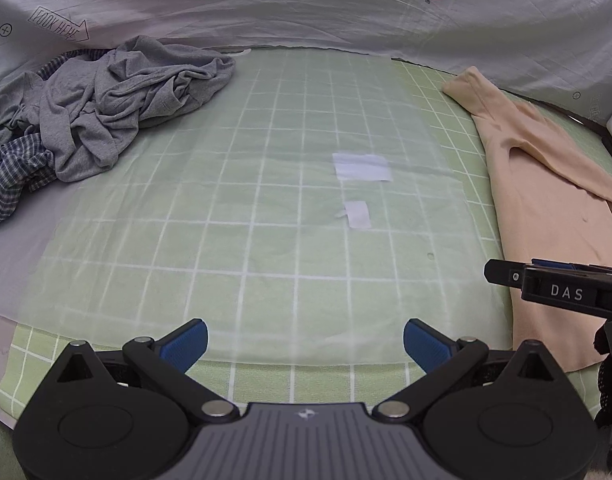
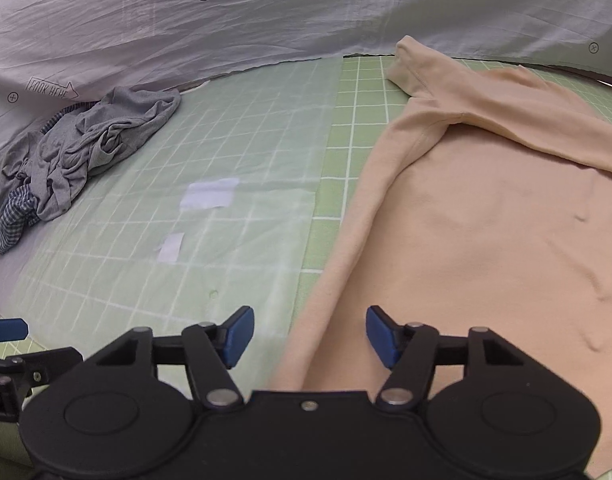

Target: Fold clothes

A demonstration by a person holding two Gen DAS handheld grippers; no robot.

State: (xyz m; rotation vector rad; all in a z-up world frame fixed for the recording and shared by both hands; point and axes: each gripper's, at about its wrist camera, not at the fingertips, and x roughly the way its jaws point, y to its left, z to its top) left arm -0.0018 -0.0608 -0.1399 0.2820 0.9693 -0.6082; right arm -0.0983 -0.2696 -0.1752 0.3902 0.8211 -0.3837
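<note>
The peach garment point(image 2: 485, 240) runs off the right edge of the right wrist view — its far sleeve and hem are cut off. A checked garment point(image 1: 14, 184) lies mostly buried under the grey garment point(image 1: 118, 96) and leaves the left edge. The right gripper point(image 1: 501, 274) shows only partly — its jaws cannot be judged there.

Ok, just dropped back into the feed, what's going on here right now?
Clothes folding on a green checked sheet, with nothing held at the moment. The left gripper is open above a translucent sheet spread mid-bed. The right gripper is open over the near left edge of a peach long-sleeved top lying spread out, one sleeve folded across it. A crumpled grey garment and a blue checked one sit piled at the far left, untouched.
</note>
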